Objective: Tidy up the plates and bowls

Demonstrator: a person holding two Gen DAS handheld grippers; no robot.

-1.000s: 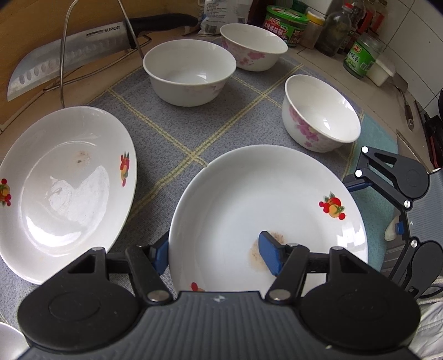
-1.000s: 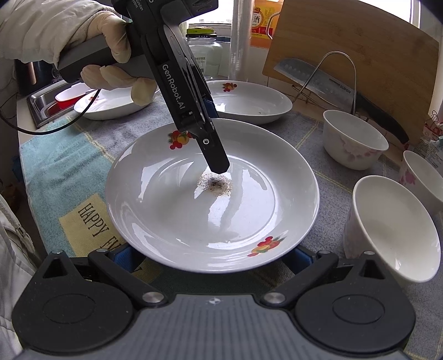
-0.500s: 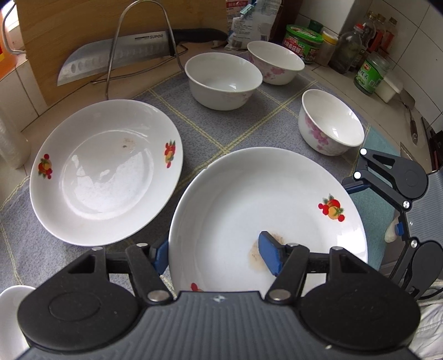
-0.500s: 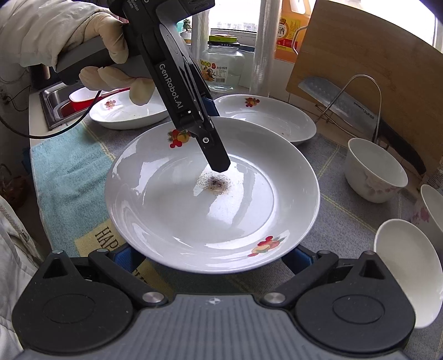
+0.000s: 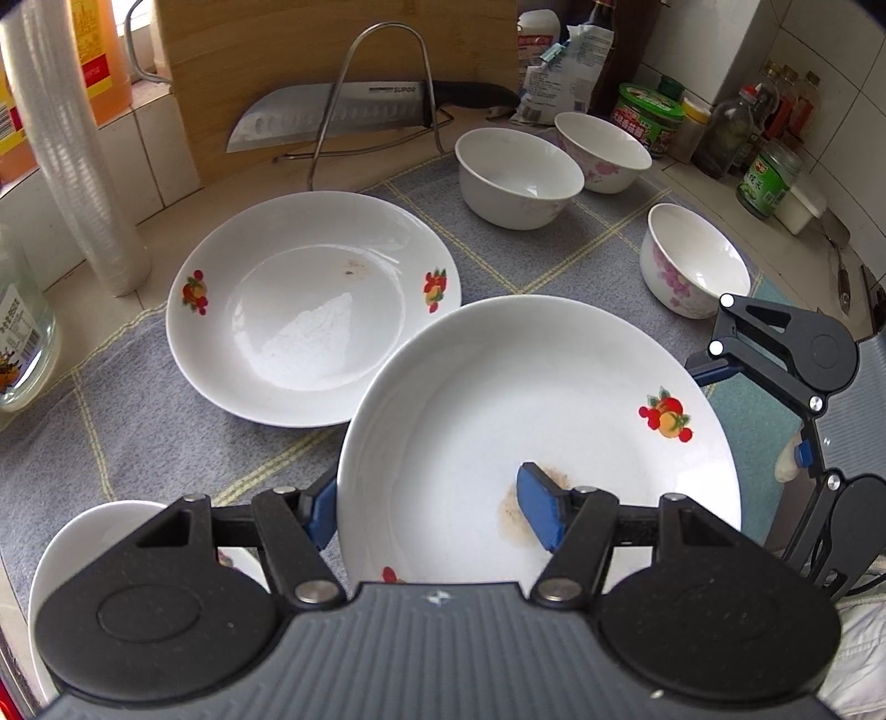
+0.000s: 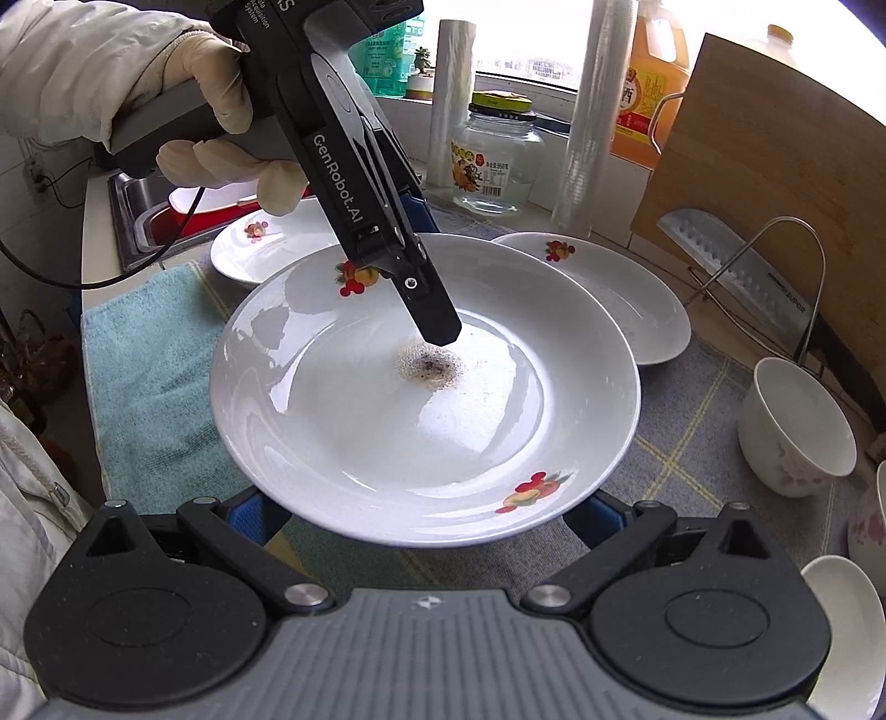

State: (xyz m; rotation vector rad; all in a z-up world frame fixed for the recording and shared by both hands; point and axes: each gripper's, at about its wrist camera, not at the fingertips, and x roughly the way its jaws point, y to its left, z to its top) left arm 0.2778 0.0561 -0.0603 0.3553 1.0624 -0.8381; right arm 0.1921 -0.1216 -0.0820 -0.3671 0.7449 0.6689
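Note:
A white plate with fruit prints and a brown stain (image 5: 554, 410) (image 6: 426, 399) is held up above the mat. My left gripper (image 5: 429, 507) is shut on its rim, one finger (image 5: 540, 512) inside the plate and one under it. My right gripper (image 6: 426, 512) is open under the plate's opposite rim, its blue fingers (image 6: 252, 512) apart beneath it. A second fruit-print plate (image 5: 310, 304) (image 6: 614, 293) lies on the mat just beyond, partly overlapped by the held plate. A third plate (image 6: 266, 249) lies at the left. Three bowls (image 5: 518, 177) (image 5: 601, 150) (image 5: 692, 257) stand at the right.
A grey checked mat (image 5: 138, 410) covers the counter, with a teal towel (image 6: 149, 376). A knife on a wire rack (image 5: 343, 113) leans on a wooden board (image 5: 310, 50). A glass jar (image 6: 495, 160), stacked cups (image 5: 83, 155), an oil bottle (image 6: 648, 88) and seasoning jars (image 5: 767, 177) stand around. A sink (image 6: 160, 216) lies at the left.
Both grippers have lifted the stained plate and carried it left toward the second plate. The bowls have dropped away to the right. The grip has not changed.

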